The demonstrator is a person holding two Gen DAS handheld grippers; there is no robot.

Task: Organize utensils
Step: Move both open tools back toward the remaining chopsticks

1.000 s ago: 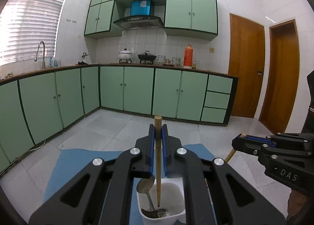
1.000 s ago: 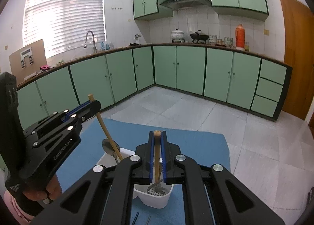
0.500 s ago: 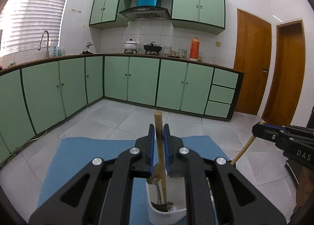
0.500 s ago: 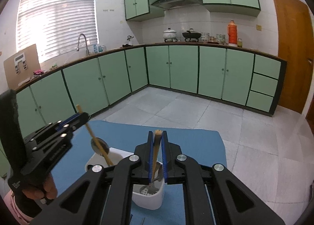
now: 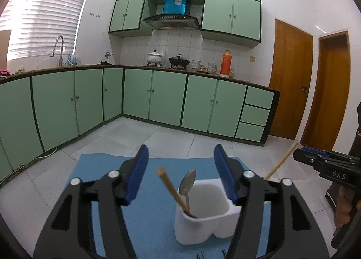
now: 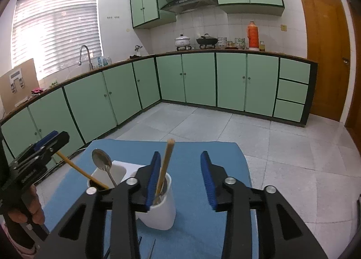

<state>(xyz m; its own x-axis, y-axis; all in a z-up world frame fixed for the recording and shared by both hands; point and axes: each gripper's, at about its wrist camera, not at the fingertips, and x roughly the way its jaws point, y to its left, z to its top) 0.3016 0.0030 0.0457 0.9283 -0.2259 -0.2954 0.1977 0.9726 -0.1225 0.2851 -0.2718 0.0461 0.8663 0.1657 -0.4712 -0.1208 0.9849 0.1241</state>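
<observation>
The white utensil holder [image 5: 204, 211] stands near the front edge of the blue mat [image 5: 101, 168] that covers the desk. In one compartment a wooden chopstick [image 5: 173, 191] leans beside a metal spoon [image 5: 188, 185]. In the other compartment a second chopstick [image 6: 165, 164] stands nearly upright.

The left gripper [image 5: 181, 173] has its jaws opening, spread either side of the leaning chopstick and not touching it. The right gripper [image 6: 180, 177] also has its jaws opening; its chopstick lies close against the left blue pad but looks released.

The chopsticks are probably light, stiff and smooth, apt to swing or slip in a loose pinch; they are best taken on the upper shaft, across the grain. The spoon should be heavier and slicker, best held at the thin handle. The holder looks light enough to tip if a stick is levered against its rim.
</observation>
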